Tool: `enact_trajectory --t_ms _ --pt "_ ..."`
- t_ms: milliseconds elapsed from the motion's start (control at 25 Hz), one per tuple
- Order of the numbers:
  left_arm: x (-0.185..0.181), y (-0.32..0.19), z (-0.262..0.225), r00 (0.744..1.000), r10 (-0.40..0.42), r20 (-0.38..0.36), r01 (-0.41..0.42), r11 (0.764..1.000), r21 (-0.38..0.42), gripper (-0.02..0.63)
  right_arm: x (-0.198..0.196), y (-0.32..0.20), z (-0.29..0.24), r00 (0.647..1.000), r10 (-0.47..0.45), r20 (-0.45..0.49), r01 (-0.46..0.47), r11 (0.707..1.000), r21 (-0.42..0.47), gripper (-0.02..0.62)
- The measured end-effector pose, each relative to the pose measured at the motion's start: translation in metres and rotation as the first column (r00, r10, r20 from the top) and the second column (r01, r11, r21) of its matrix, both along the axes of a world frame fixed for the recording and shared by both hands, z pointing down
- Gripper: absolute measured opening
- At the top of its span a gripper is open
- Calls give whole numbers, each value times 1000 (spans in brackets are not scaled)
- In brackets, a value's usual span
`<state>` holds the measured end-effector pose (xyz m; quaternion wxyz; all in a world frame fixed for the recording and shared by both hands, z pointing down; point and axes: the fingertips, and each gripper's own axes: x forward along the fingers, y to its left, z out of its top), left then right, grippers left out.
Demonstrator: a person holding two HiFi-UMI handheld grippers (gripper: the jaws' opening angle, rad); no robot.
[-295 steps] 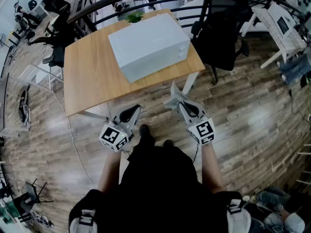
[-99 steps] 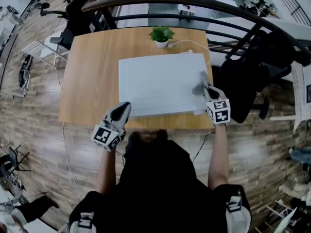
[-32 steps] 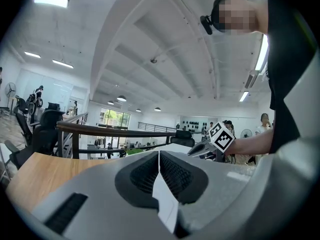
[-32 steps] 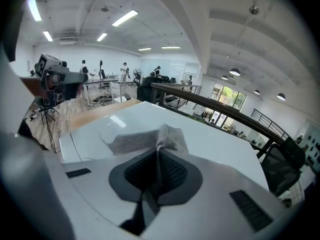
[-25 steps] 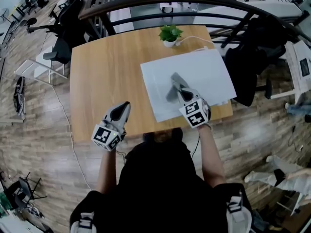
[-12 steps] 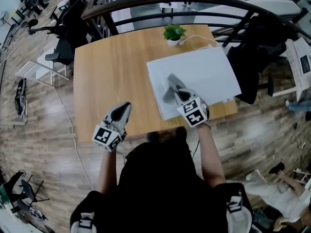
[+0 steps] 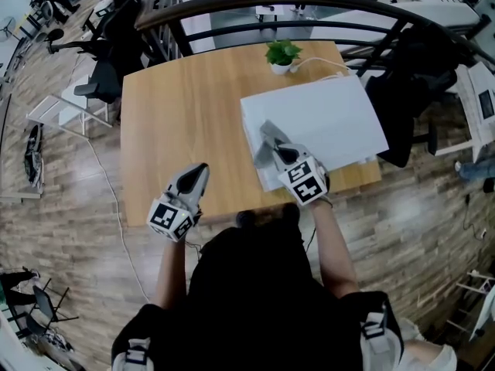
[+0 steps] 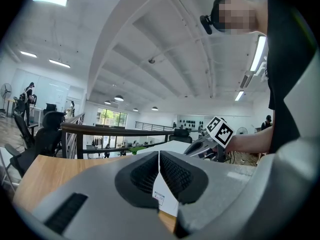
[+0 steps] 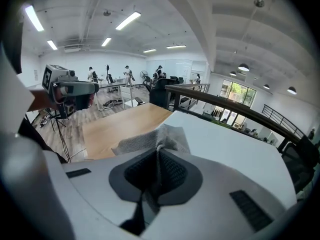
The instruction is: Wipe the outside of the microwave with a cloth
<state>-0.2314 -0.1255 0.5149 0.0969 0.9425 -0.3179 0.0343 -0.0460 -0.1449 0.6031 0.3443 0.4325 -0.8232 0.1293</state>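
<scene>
A white microwave (image 7: 317,122) stands on the right half of a wooden table (image 7: 178,122). My right gripper (image 7: 268,144) rests over the near-left corner of its top, shut on a grey cloth (image 7: 261,147). In the right gripper view the cloth (image 9: 152,140) spreads from the shut jaws onto the microwave top (image 9: 225,149). My left gripper (image 7: 195,178) hovers at the table's front edge, left of the microwave, jaws shut with nothing between them. In the left gripper view the microwave (image 8: 165,194) and the right gripper (image 8: 207,143) show beyond the jaws.
A small potted plant (image 7: 281,54) stands at the table's back edge, with a white cable (image 7: 321,62) running behind the microwave. A dark curved railing (image 7: 309,2) runs behind the table. Black office chairs (image 7: 414,76) sit to the right and back left.
My right gripper with the cloth has slid left and nearer across the microwave top toward its near-left corner. The left gripper has stayed put.
</scene>
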Motion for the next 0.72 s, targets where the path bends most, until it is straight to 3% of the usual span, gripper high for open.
enact_trajectory --t_ms 720 --pt "-13 -4 0 1000 -14 -7 14 1000 -2 9 -25 -15 5 998 -55 -31 53 998 -43 12"
